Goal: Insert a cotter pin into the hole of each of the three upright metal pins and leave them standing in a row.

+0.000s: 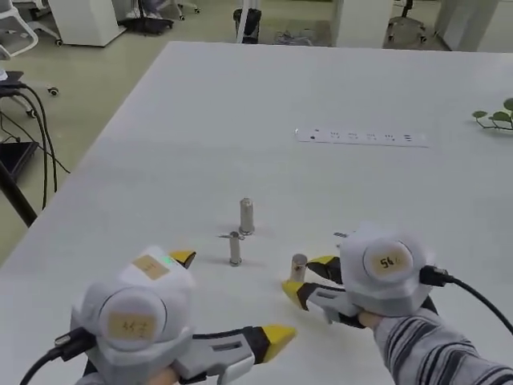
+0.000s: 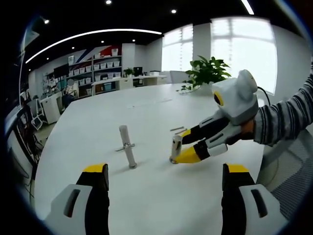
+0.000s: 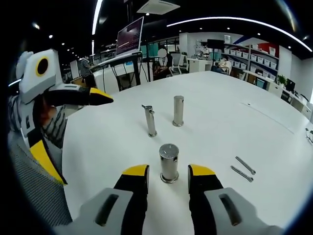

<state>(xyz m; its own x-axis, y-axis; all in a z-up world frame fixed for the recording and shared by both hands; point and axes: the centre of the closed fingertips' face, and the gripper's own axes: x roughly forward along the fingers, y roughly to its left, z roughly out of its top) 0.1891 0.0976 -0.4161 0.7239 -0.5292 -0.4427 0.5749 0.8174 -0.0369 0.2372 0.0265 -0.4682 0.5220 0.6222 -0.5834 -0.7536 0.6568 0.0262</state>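
Three upright metal pins stand on the white table point(image 1: 240, 120). The far pin point(image 1: 247, 215) point(image 3: 178, 110) is bare. A cotter pin runs through the middle pin point(image 1: 235, 248) point(image 2: 128, 147) point(image 3: 150, 121). My right gripper point(image 1: 307, 277) point(image 3: 168, 171) is open, its yellow-tipped jaws on either side of the near pin point(image 1: 299, 267) point(image 3: 169, 162) point(image 2: 175, 148) with small gaps. My left gripper point(image 1: 231, 297) point(image 2: 166, 169) is wide open and holds nothing, low at the front left, short of the pins.
Two loose cotter pins point(image 3: 244, 169) point(image 1: 341, 235) lie on the table just right of the right gripper. A white power strip point(image 1: 361, 137) lies farther back, and a small plant point(image 1: 497, 116) is at the right edge. The table's left edge drops to the floor.
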